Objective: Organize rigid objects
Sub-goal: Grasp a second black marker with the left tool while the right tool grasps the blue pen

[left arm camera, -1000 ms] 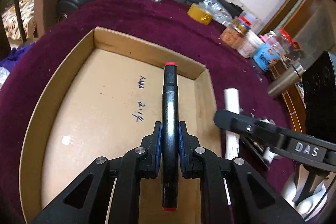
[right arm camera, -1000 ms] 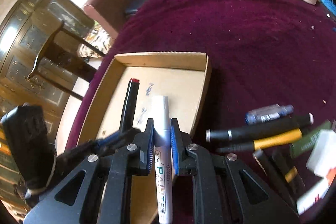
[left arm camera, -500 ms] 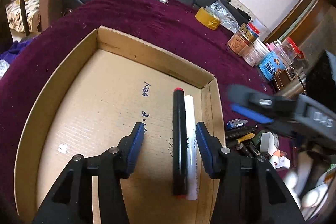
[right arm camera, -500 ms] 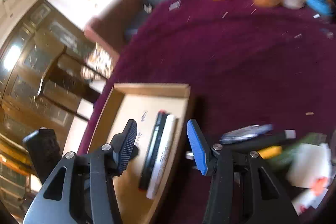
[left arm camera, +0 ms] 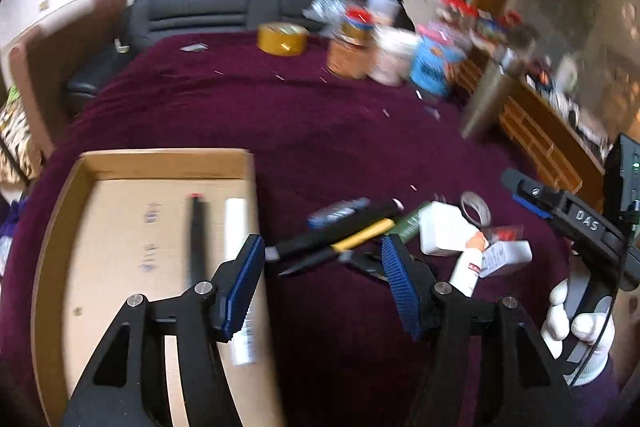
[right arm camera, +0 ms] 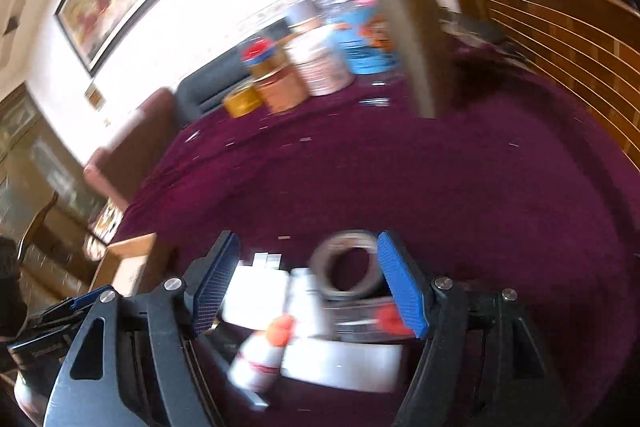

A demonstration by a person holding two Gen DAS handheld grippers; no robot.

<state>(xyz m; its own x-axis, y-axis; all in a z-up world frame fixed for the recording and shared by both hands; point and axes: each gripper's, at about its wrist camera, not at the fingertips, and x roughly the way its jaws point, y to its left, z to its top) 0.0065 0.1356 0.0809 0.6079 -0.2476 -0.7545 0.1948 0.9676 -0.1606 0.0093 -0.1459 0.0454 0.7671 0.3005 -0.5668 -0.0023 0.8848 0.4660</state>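
Note:
A cardboard tray (left arm camera: 160, 163) lies on the maroon cloth at the left. Inside it a black marker with a red tip (left arm camera: 196, 239) and a white paint marker (left arm camera: 236, 223) lie side by side. My left gripper (left arm camera: 322, 245) hovers over the tray's right edge, jaws opening, nothing between them. Right of the tray is a pile: black and yellow pens (left arm camera: 360, 237), a blue pen (left arm camera: 340, 211), white boxes (left arm camera: 444, 231), a glue bottle (left arm camera: 468, 267) and a tape ring (left arm camera: 474, 207). My right gripper (right arm camera: 308, 243) hangs above that pile over the tape ring (right arm camera: 346, 267), jaws opening and empty.
Jars and tubs (left arm camera: 384, 55) and a yellow tape roll (left arm camera: 282, 39) stand at the far side. A metal flask (right arm camera: 412, 27) stands near them. A wooden cabinet (left arm camera: 540, 147) borders the right. A white-gloved hand (left arm camera: 576, 323) holds the right gripper.
Both grippers let go of their markers, which now lie in the tray. Both opened and swung right, the right one farther, to above the pile.

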